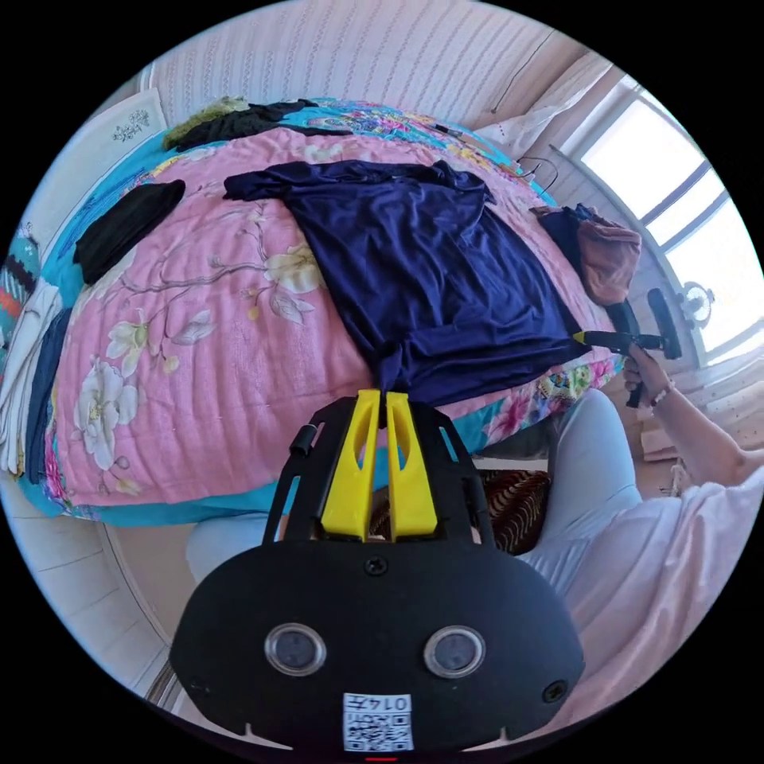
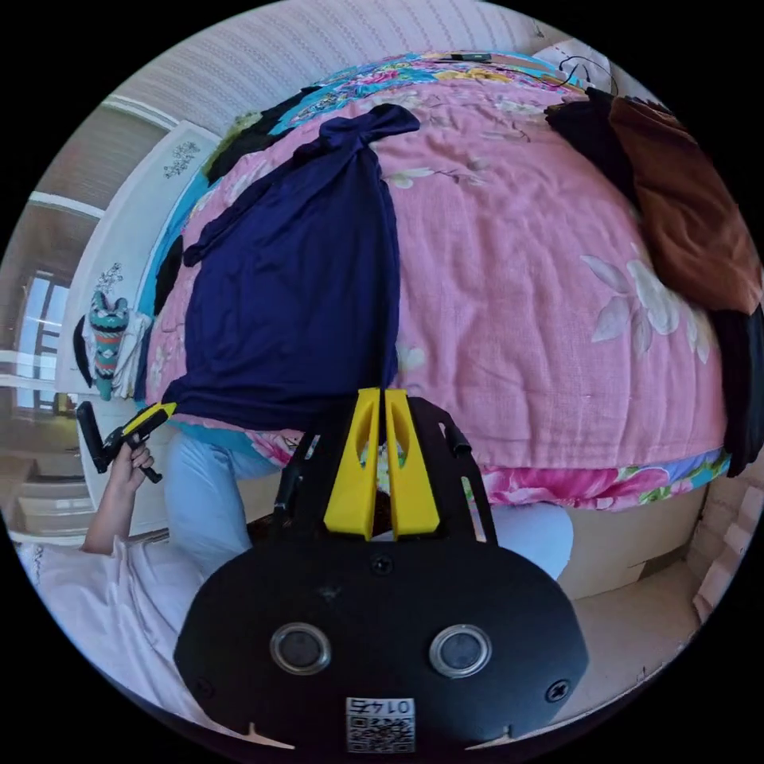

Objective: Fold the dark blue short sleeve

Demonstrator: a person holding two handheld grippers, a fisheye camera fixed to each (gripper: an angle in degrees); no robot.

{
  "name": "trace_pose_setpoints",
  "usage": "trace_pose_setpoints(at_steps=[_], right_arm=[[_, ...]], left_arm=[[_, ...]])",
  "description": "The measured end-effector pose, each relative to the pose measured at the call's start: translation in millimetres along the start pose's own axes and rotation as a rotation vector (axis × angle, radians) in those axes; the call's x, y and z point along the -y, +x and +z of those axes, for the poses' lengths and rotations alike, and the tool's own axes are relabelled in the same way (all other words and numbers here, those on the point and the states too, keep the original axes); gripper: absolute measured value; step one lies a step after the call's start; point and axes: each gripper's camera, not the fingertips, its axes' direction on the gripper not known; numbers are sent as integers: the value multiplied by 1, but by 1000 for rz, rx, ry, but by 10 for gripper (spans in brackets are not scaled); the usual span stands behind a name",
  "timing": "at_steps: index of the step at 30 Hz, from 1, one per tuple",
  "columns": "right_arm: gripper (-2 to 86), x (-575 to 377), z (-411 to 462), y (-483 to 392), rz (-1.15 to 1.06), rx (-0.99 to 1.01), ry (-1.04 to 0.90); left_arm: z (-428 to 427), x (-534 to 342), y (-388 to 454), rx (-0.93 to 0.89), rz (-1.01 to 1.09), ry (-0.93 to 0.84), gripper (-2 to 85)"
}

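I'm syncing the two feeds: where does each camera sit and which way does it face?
Left gripper view: rides the left gripper, facing the bed over the shirt hem; shows legs, an arm and the right gripper.
Right gripper view: rides the right gripper, at the hem's other corner; shows legs and a hand.
Shared: shirt, bed, both grippers.

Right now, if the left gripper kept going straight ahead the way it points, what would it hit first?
The blue shirt. The left gripper already looks shut on its near hem, so straight on it would push that cloth up over the pink bedspread, as far as depth can be judged.
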Motion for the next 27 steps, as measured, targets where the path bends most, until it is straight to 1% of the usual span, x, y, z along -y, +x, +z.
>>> trace_pose_setpoints(at_steps=[2,4,5,6,7,8,9,10,12,13,15,17,18,20,22,23,24,25,27], right_arm=[[-1,-14,-33,11,-15,127,80],[0,-37,-89,22,-103,409,243],[0,-44,-104,22,-134,463,286],[0,-57,-135,20,-211,543,368],[0,-70,-166,15,-298,597,438],[0,-76,-181,11,-344,623,472],[0,-88,-213,2,-437,675,543],[0,-98,-244,-7,-531,713,610],[-1,-109,-290,-26,-659,734,692],[-1,-113,-318,-41,-733,729,731],[-2,-112,-353,-65,-817,687,761],[-2,-99,-376,-87,-851,634,771],[-2,-82,-382,-98,-843,584,744],[-2,-43,-378,-110,-798,501,684],[-1,27,-347,-111,-673,356,569],[-1,47,-337,-110,-633,312,527],[-1,85,-318,-106,-551,204,455],[-1,118,-307,-101,-475,148,427],[-1,155,-314,-101,-407,148,456]], left_arm=[[-35,-13,-10,-95,-22,60,-5],[-92,-30,-25,-243,-57,168,-6],[-109,-35,-28,-274,-54,207,-6],[-143,-45,-31,-338,-29,294,-7],[-179,-55,-33,-405,21,393,-7],[-197,-61,-33,-447,61,445,-8],[-234,-70,-31,-538,165,545,-8],[-270,-80,-27,-589,268,647,-9],[-321,-89,-20,-580,378,760,-10],[-351,-90,-15,-552,418,812,-10],[-387,-85,-10,-476,439,859,-10],[-408,-70,-10,-405,424,885,-10],[-413,-53,-13,-370,384,876,-10],[-406,-19,-24,-322,297,821,-10],[-372,42,-43,-220,200,681,-10],[-362,58,-49,-203,178,646,-10],[-343,91,-60,-184,120,600,-10],[-329,122,-68,-189,73,579,-10],[-325,160,-71,-177,43,617,-10]])
